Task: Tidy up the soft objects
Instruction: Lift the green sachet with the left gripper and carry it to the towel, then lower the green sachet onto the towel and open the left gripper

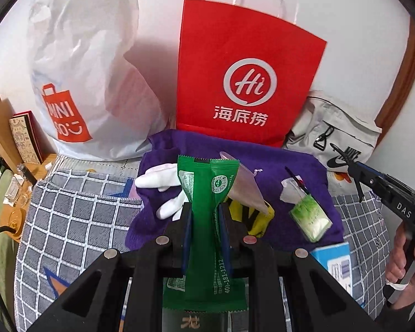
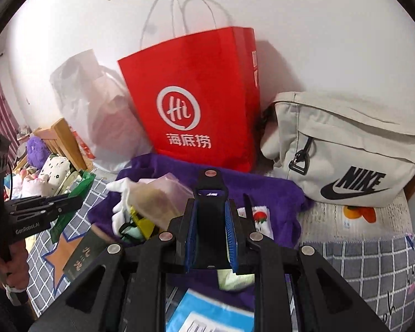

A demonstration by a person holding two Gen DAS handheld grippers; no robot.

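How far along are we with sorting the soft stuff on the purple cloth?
Nothing visibly put away yet; I can't see inside the red paper bag. In hand: the left gripper is shut on the green packet, lifted above the purple cloth. The right gripper is open and empty. Left on the cloth: white glove, clear pouch, yellow item, green tissue pack.
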